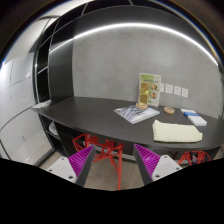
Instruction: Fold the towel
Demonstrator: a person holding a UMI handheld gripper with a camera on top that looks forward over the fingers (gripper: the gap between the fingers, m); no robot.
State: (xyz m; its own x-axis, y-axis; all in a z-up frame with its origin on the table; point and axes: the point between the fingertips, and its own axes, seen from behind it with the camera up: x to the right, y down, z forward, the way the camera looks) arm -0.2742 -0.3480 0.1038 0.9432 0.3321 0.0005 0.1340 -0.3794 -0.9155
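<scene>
A folded cream towel (176, 130) lies flat on the dark table (95, 112), toward its right end, well beyond my fingers. My gripper (113, 160) is open and empty, held low in front of the table, below its edge. The two purple pads (82, 159) stand wide apart, with the floor and red chair legs (102, 150) showing between them.
Papers or a magazine (135, 113) lie on the table left of the towel. An upright leaflet stand (149, 90) is at the back by the grey wall. A small white-blue item (196, 118) lies right of the towel. Red chairs stand under the table.
</scene>
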